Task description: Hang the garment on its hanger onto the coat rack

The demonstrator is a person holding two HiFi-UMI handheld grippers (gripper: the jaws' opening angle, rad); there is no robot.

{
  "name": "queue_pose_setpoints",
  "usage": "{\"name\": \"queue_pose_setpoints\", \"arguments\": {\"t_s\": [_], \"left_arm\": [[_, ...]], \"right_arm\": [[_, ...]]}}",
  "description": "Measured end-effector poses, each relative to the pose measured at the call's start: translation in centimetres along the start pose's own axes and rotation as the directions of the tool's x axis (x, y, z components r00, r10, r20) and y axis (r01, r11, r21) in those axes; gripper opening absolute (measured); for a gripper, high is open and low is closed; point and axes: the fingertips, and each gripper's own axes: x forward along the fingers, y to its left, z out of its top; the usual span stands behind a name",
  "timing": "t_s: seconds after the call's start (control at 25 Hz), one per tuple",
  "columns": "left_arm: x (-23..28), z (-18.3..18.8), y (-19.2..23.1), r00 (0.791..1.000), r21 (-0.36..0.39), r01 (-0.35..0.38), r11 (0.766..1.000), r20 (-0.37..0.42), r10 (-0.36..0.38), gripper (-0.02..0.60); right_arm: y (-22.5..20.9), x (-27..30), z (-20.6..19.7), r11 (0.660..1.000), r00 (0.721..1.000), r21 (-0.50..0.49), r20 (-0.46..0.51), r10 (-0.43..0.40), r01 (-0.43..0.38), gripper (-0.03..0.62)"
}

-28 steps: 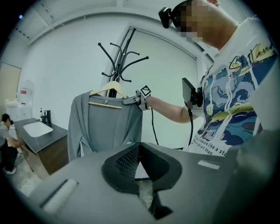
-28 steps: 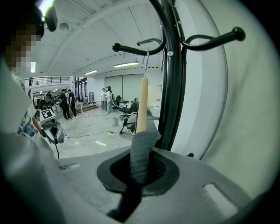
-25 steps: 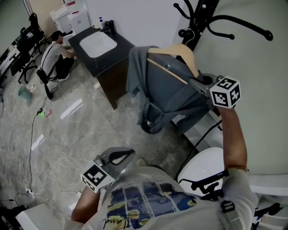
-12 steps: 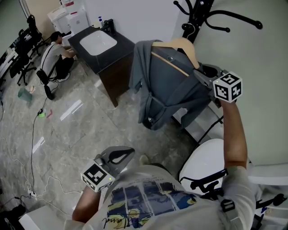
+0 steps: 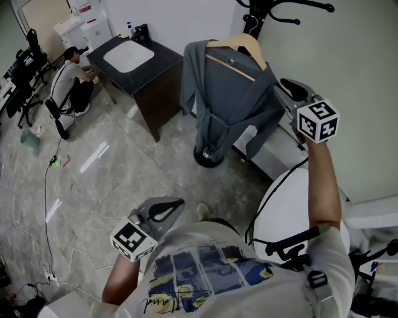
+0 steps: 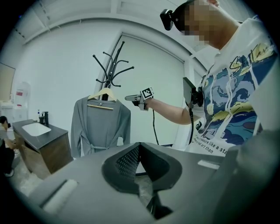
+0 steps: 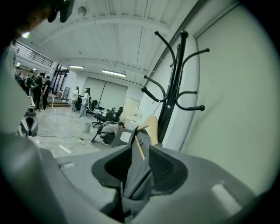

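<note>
My left claw's view takes in the whole rack with the garment on its hanger, hooked on a lower arm. The head view cuts the rack off near the top. The left claw's view also shows my right claw just beside the garment's shoulder, with a sliver of wall between them. In my right claw's own view the garment stands edge-on in the gap between the jaws. They have just been opening and now stand wide apart, with neither pad pressing the cloth. My left claw is low by my chest, well away from the garment, jaws together on nothing. Left of the rack, a white sink sits in a dark cabinet; I can't tell what is in it.
</note>
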Motion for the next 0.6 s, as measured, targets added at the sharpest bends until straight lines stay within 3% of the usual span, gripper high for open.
{"name": "queue_pose_setpoints", "arguments": {"t_s": [0.2, 0.32, 0.6], "left_arm": [[-3.1, -0.7, -1.6, 0.999, 0.015, 0.04, 0.999, 0.007, -0.041, 0.003], [-4.7, -0.8, -2.3, 0.998, 0.022, 0.055, 0.998, 0.01, -0.056, 0.002], [-7.2, -1.8, -4.7, 0.995, 0.029, 0.101, 0.994, 0.009, -0.101, 0.002]], "right_arm": [[6.7, -3.5, -0.5, 1.0, 1.0, 0.02, -0.009, 0.0, 0.0, 0.1], [10.8, -4.9, -0.9, 0.999, 1.0, 0.042, -0.005, 0.016, -0.016, 0.023], [19.6, -8.0, -3.2, 0.996, 0.998, 0.076, -0.033, 0.045, -0.043, 0.003]]}}
